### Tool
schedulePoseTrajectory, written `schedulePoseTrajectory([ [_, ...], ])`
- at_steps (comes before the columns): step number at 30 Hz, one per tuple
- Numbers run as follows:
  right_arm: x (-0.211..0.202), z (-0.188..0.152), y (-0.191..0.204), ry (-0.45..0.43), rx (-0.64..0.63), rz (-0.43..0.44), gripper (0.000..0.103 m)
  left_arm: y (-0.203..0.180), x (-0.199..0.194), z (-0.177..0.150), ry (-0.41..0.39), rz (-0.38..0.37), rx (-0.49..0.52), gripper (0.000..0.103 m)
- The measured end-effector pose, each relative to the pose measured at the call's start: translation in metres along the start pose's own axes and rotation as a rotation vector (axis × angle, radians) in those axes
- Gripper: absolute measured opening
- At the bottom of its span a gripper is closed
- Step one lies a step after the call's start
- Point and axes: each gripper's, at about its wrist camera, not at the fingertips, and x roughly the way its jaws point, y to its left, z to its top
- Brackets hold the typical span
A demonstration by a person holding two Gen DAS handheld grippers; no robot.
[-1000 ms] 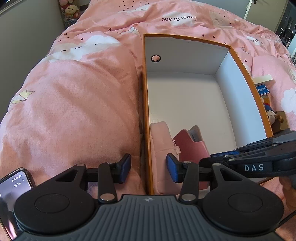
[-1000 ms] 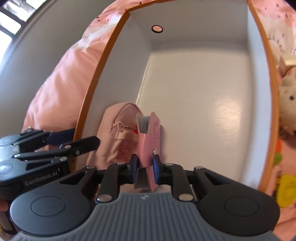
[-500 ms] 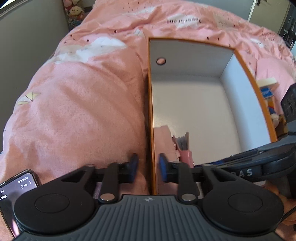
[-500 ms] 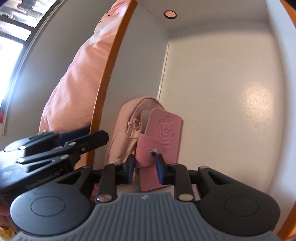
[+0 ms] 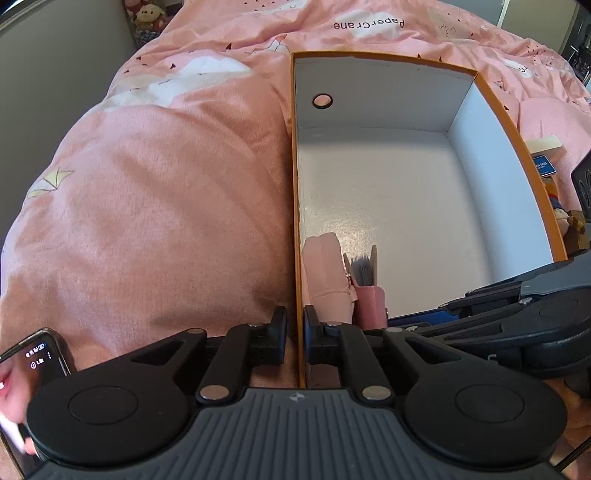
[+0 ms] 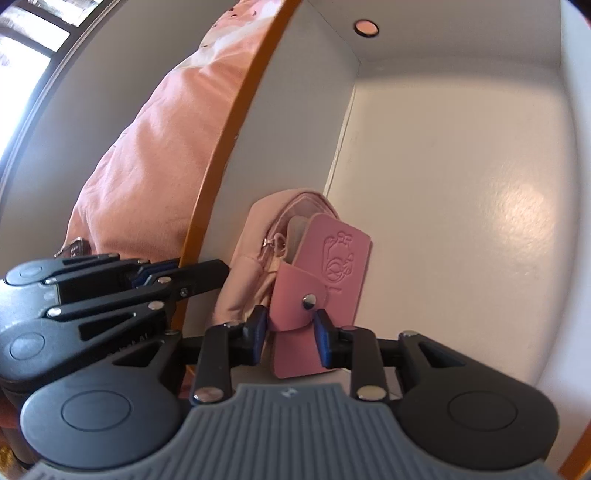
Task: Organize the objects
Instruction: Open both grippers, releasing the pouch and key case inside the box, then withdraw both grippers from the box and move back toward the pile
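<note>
A white box with an orange rim lies on the pink duvet. Inside it, a pale pink pouch leans on the left wall. A pink snap-strap card holder stands against the pouch. My right gripper straddles the card holder's lower half. Its jaws are opening, and the pads stand just off the holder. My left gripper is shut on the box's left wall near the front corner. The left wrist view also shows the pouch, the card holder and the right gripper.
The pink duvet bulges left of the box. A phone shows at the lower left. Plush toys sit far back. A blue card and small toys lie right of the box. Most of the box floor is bare.
My left jaws closed onto the box's left wall. My right jaws loosened from the card holder, which now stands against the pouch. The right gripper sank lower into the box.
</note>
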Motion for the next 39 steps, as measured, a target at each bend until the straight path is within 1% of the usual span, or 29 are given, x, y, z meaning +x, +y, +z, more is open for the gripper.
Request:
schedulePoseTrajectory([
  [3,-0.005,-0.002,0.003,-0.009,-0.025,-0.021,0.034,-0.002,-0.005,0.001,-0.019,0.003,0.004,0.021],
  [5,-0.007,-0.004,0.002,-0.014,-0.020,-0.022,0.038,-0.001,-0.008,0.002,-0.029,0.003,0.001,0.024],
  [6,-0.009,-0.005,0.001,-0.020,-0.021,-0.025,0.039,-0.001,-0.010,0.003,-0.036,0.002,-0.001,0.027],
  [8,-0.011,-0.003,0.000,-0.033,-0.022,-0.034,0.046,0.000,-0.014,0.003,-0.049,-0.002,-0.005,0.029],
  [13,-0.017,0.000,-0.001,-0.052,-0.015,-0.029,0.049,-0.003,-0.021,0.005,-0.077,-0.012,-0.008,0.031],
  [15,-0.019,0.000,-0.002,-0.056,-0.010,-0.020,0.047,-0.005,-0.023,0.006,-0.087,-0.015,-0.003,0.031],
  [16,-0.019,0.000,-0.003,-0.053,-0.001,-0.009,0.042,-0.006,-0.023,0.006,-0.088,-0.019,-0.001,0.033],
  [17,-0.019,0.000,-0.005,-0.047,0.012,0.004,0.033,-0.006,-0.022,0.006,-0.088,-0.023,0.001,0.033],
  [19,-0.018,-0.001,-0.007,-0.028,0.037,0.049,0.022,-0.008,-0.022,0.006,-0.085,-0.027,0.007,0.033],
  [21,-0.017,-0.001,-0.007,-0.022,0.043,0.053,0.019,-0.008,-0.020,0.005,-0.080,-0.023,0.009,0.033],
  [22,-0.016,-0.002,-0.006,-0.025,0.035,0.042,0.018,-0.008,-0.019,0.005,-0.077,-0.018,0.007,0.033],
  [24,-0.014,-0.002,-0.007,-0.025,0.038,0.052,0.018,-0.007,-0.018,0.005,-0.072,-0.011,0.001,0.033],
  [26,-0.013,-0.001,-0.003,-0.026,0.006,0.044,0.017,-0.006,-0.018,0.004,-0.071,-0.010,-0.005,0.033],
  [31,-0.013,-0.005,0.028,-0.035,-0.223,-0.057,0.015,-0.006,-0.017,0.005,-0.074,-0.010,-0.005,0.033],
  [32,-0.010,-0.005,0.030,-0.035,-0.252,-0.065,0.015,-0.007,-0.017,0.005,-0.079,-0.010,-0.003,0.033],
  [33,-0.008,-0.004,0.031,-0.036,-0.262,-0.062,0.015,-0.009,-0.018,0.006,-0.085,-0.006,0.000,0.033],
  [36,0.001,-0.001,0.020,-0.039,-0.228,-0.005,0.015,-0.013,-0.018,0.009,-0.102,0.036,0.006,0.033],
  [39,0.007,-0.001,0.012,-0.049,-0.185,0.055,0.013,-0.011,-0.017,0.010,-0.103,0.019,-0.012,0.033],
])
